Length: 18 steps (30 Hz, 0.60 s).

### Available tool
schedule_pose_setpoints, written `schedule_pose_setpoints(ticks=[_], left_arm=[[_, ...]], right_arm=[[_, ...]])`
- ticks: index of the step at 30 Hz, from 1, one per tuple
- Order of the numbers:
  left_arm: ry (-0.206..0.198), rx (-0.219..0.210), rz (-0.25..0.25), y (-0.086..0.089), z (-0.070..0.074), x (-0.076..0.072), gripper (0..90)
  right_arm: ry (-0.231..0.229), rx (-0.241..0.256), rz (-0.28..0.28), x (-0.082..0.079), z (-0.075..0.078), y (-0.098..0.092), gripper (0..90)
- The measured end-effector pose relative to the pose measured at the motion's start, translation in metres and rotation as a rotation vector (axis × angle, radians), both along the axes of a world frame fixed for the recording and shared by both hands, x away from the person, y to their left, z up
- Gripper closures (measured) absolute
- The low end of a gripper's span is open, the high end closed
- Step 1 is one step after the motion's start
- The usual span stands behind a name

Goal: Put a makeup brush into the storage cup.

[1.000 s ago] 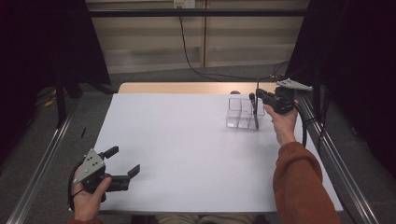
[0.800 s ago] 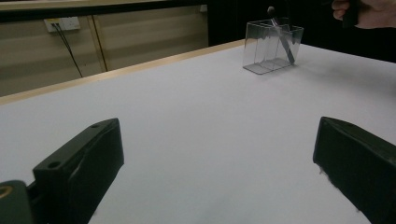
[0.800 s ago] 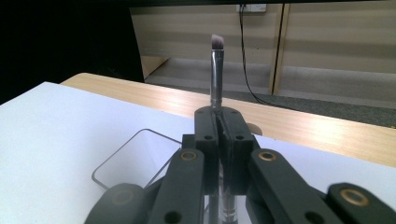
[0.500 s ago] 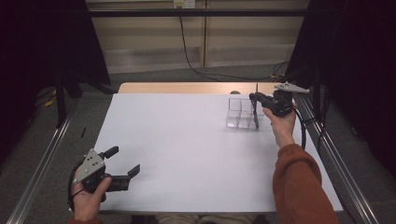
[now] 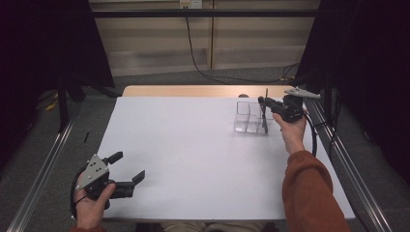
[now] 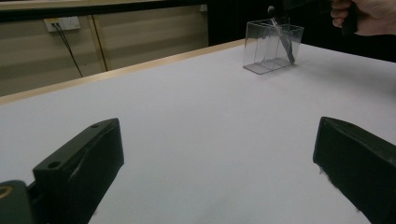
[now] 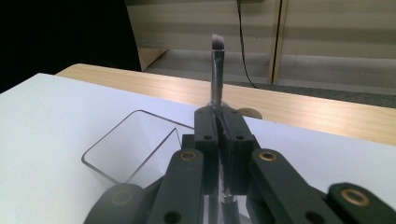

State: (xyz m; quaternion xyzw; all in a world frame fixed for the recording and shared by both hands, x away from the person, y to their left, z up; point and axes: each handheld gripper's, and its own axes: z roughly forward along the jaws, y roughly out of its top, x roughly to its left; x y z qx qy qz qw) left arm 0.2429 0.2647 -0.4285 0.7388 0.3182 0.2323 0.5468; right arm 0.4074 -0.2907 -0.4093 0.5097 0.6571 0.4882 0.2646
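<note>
Right hand-held gripper [image 5: 265, 107]: upper right of the high view, above the clear box; jaws pressed together on a brush, seen close in the right gripper view [image 7: 218, 140].
Brush [image 7: 216, 70]: clamped upright between those jaws, angled bristle tip on top, metal ferrule below it; in the high view [image 5: 265, 116] a thin dark line running down into the box; in the left gripper view [image 6: 282, 38] leaning inside the box, upper right of frame.
Clear box [image 5: 250, 117]: transparent, divided into compartments, standing on the surface right of centre toward the far edge; rim visible at lower left of the right gripper view [image 7: 135, 144]; which compartment takes the brush, cannot tell.
Right hand [image 5: 290, 126]: wrapped round the gripper body, rust-coloured sleeve [image 5: 309, 193] running to the bottom right.
Left hand-held gripper [image 5: 126, 170]: lower left of the high view, jaws wide apart, nothing between them, well apart from the box.
Left hand [image 5: 89, 205]: gripping its handle at the bottom edge.
Surface [image 5: 193, 145]: white sheet, wooden strip along its far edge.
</note>
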Motion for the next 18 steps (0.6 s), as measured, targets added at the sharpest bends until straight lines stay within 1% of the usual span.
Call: schedule_pose_setpoints(ticks=[7,8,10,12,14,16,18], left_arm=[[0.0,0.001,-0.001,-0.0001,0.0,0.0,1.9],[0.0,0.001,0.0,-0.0001,0.0,0.0,1.9],[0.0,0.001,0.0,-0.0001,-0.0001,0.0,1.9],[0.001,0.0,0.0,0.0,-0.0002,0.0002,1.8],[0.001,0.001,0.0,-0.0001,-0.0001,0.0003,1.8],[-0.001,0.003,0.0,-0.0002,-0.0001,0.0005,1.9],[0.001,0.002,0.0,-0.0001,-0.0001,0.0009,1.8]], right_arm=[[0.005,0.004,-0.011,-0.001,-0.0006,-0.0017,84.9],[0.008,0.006,-0.013,-0.0012,-0.001,-0.002,80.2],[0.005,0.007,-0.023,-0.0015,-0.0014,-0.0023,80.2],[0.003,0.009,-0.019,-0.0017,-0.0016,-0.0024,79.3],[-0.001,0.011,-0.018,-0.002,-0.0014,-0.0025,76.3],[-0.003,0.012,-0.016,-0.002,-0.0012,-0.0026,75.3],[-0.006,0.019,-0.011,-0.0021,-0.0006,-0.0026,72.0]])
